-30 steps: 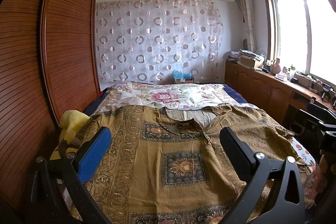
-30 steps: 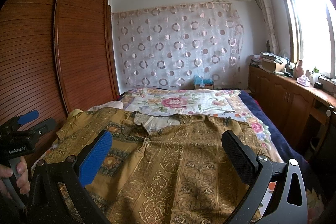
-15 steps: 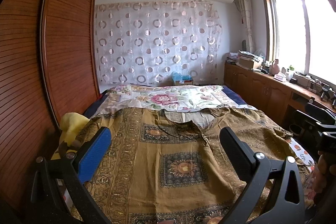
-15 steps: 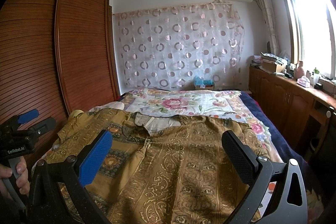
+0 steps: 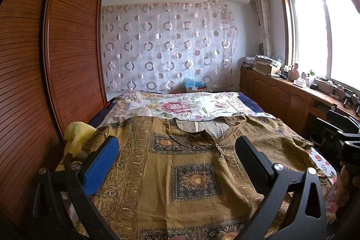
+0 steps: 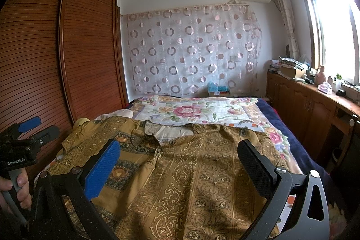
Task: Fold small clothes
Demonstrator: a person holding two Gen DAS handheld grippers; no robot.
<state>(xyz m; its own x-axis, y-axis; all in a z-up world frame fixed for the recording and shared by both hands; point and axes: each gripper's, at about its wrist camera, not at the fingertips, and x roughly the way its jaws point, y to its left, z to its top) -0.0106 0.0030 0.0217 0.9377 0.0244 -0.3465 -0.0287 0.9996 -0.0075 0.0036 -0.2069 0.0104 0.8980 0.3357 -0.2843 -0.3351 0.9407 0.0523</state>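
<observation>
A brown-gold patterned shirt (image 5: 180, 163) lies spread flat on the bed, collar toward the far end, also seen in the right wrist view as the shirt (image 6: 191, 172). My left gripper (image 5: 176, 145) hovers open above the shirt's middle with nothing between its fingers. My right gripper (image 6: 177, 150) hangs open over the shirt's right half, also holding nothing. In the right wrist view the left gripper (image 6: 29, 132) appears at the left edge, held by a hand (image 6: 15, 188). The right gripper's body (image 5: 344, 138) shows at the right edge of the left wrist view.
A floral sheet (image 5: 180, 105) covers the bed beyond the shirt. A wooden slatted wardrobe (image 5: 67, 60) runs along the left. A yellow cloth (image 5: 76, 134) lies by the shirt's left sleeve. Wooden cabinets (image 5: 281, 91) with clutter stand under the window at the right.
Both views have tilted upward slightly, so the shirt sits lower in frame. Both grippers stay open and the shirt has not moved.
</observation>
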